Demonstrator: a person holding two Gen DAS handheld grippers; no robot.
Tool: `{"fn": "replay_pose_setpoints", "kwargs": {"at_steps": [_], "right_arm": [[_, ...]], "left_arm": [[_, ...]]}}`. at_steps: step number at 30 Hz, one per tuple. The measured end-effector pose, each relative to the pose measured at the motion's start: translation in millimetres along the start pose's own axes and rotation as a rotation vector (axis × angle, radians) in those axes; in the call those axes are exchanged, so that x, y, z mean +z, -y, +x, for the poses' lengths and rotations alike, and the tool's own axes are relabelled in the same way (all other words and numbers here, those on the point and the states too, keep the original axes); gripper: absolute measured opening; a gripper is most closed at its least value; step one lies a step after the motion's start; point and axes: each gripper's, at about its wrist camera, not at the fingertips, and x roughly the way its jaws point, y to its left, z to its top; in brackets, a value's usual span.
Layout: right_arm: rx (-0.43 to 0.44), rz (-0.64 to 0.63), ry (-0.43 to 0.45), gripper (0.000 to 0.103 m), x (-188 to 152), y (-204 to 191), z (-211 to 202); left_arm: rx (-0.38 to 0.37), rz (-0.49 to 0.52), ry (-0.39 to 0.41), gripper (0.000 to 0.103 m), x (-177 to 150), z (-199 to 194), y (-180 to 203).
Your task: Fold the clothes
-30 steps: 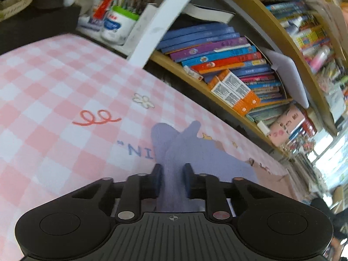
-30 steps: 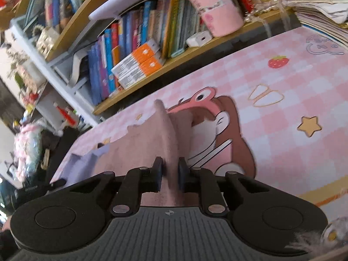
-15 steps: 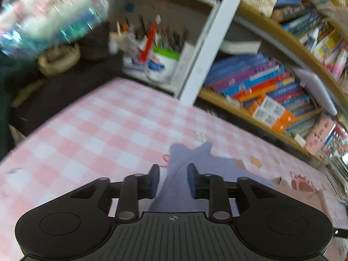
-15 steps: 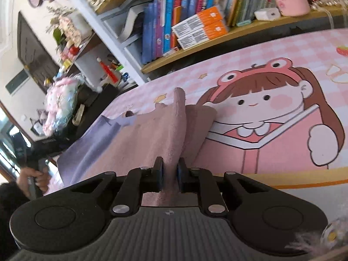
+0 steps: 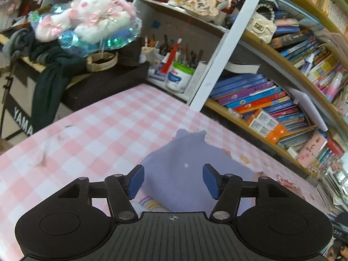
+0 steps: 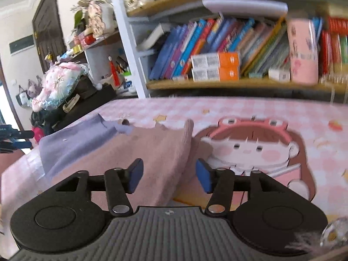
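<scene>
Both jaws opening over the soft lilac-and-pink garment [image 6: 139, 152]

Left gripper [image 5: 173, 181] and right gripper [image 6: 169, 178] spread, pads clear of cloth lying on the pink checked tabletop [image 5: 104, 130].

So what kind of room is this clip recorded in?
Most likely a child's bedroom or study at home. Shelves packed with colourful children's books stand behind a pink checked cartoon-print cover, and a plush bouquet sits by a pot of pens.
</scene>
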Motion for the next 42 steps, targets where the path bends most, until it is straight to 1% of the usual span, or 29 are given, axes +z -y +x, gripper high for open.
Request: {"fn": "replay_pose_setpoints", "kwargs": {"at_steps": [1, 3, 5, 7, 11, 15, 19, 22, 23, 24, 27, 29, 31, 33, 36, 38, 39, 40, 42], "right_arm": [[-0.005, -0.024, 0.016, 0.055, 0.5, -2.2, -2.6], [-0.008, -0.074, 0.046, 0.061, 0.0, -6.8, -7.8], [-0.014, -0.135, 0.07, 0.062, -1.4, -13.4, -10.3], [-0.006, -0.185, 0.076, 0.062, -2.7, -19.5, -11.4], [0.063, -0.24, 0.087, 0.063, -4.2, -28.6, -16.1], [0.162, -0.312, 0.099, 0.075, -5.5, -35.1, -26.3], [0.203, -0.322, 0.098, 0.076, -6.7, -35.1, -27.8], [0.218, -0.325, 0.053, 0.073, -9.3, -33.6, -21.5], [0.217, -0.332, 0.037, 0.069, -10.4, -34.3, -19.4], [0.217, -0.343, 0.022, 0.063, -11.7, -35.2, -17.9], [0.231, -0.368, 0.0, 0.052, -14.2, -36.6, -16.2], [0.24, -0.385, -0.002, 0.052, -15.7, -37.6, -17.6], [0.242, -0.391, -0.014, 0.05, -17.1, -36.3, -17.9], [0.238, -0.393, -0.035, 0.048, -17.5, -34.5, -15.6], [0.204, -0.389, -0.1, 0.042, -20.0, -32.8, -4.0], [0.2, -0.393, -0.115, 0.042, -21.9, -34.2, -0.8], [0.2, -0.393, -0.116, 0.042, -22.4, -34.1, -0.6], [0.199, -0.393, -0.117, 0.042, -23.0, -34.0, -0.4], [0.198, -0.393, -0.118, 0.042, -24.1, -33.8, 0.0]], "left_arm": [[0.008, -0.012, -0.008, 0.061, -2.5, -0.5, -0.1], [0.033, -0.029, -0.029, 0.061, -8.3, -0.6, 1.0], [0.051, -0.046, -0.055, 0.061, -14.7, -0.8, 1.6], [0.058, -0.075, -0.08, 0.061, -19.8, -0.9, 1.4], [0.043, -0.153, -0.1, 0.061, -23.4, -3.2, 3.9], [0.036, -0.184, -0.096, 0.061, -21.9, -3.8, 11.9], [0.035, -0.261, -0.107, 0.061, -20.6, 2.9, 11.8], [0.032, -0.33, -0.104, 0.06, -21.0, 9.1, 6.6], [0.032, -0.354, -0.105, 0.06, -21.5, 11.6, 4.4], [0.033, -0.376, -0.106, 0.06, -22.2, 14.2, 2.4], [0.039, -0.424, -0.103, 0.057, -24.3, 21.5, -1.5], [0.053, -0.442, -0.087, 0.057, -25.2, 25.0, -2.3], [0.055, -0.465, -0.076, 0.051, -26.5, 27.9, -2.9], [0.05, -0.493, -0.074, 0.051, -29.1, 32.6, -4.4], [0.049, -0.526, -0.064, 0.036, -34.0, 38.7, -7.1], [0.039, -0.531, -0.052, 0.027, -34.5, 41.5, -7.8], [0.022, -0.51, -0.038, 0.02, -32.9, 39.5, -3.8], [-0.002, -0.475, -0.02, 0.016, -30.4, 35.5, 3.1], [-0.059, -0.391, 0.014, 0.016, -25.2, 25.8, 19.2]]}}
